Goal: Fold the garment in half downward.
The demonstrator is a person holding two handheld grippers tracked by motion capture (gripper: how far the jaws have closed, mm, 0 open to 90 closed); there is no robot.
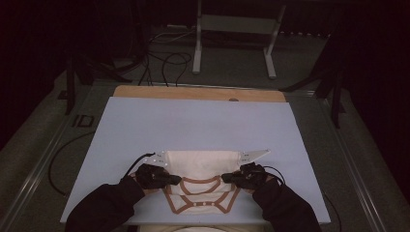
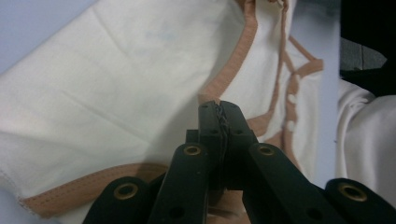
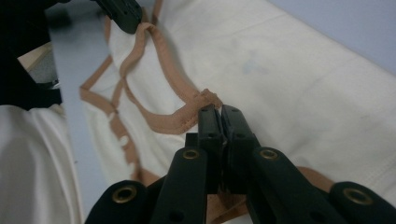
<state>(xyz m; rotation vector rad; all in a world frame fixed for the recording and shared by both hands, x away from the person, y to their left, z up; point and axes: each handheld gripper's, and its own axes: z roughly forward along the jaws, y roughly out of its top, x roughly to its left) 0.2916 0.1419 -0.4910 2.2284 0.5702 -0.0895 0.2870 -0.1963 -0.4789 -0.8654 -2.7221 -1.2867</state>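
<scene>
A cream garment with brown trim [image 1: 203, 169] lies on the pale blue table top [image 1: 193, 121] near its front edge. My left gripper [image 1: 178, 180] is at the garment's left side, my right gripper [image 1: 225, 178] at its right. In the left gripper view the jaws of my left gripper [image 2: 219, 105] are shut on the brown trim [image 2: 229, 70] of the cream garment [image 2: 121, 74]. In the right gripper view my right gripper [image 3: 219, 109] pinches the brown trim [image 3: 187, 114] of the garment [image 3: 289, 79], jaws shut. The left gripper's tip [image 3: 122, 14] appears at the upper left there.
The table's wooden back edge [image 1: 198, 93] lies beyond the blue top. A white metal frame [image 1: 237, 38] and black cables [image 1: 164, 63] are on the floor behind. The person's dark sleeves [image 1: 104, 205] enter from the bottom. Bare blue surface lies beyond the garment.
</scene>
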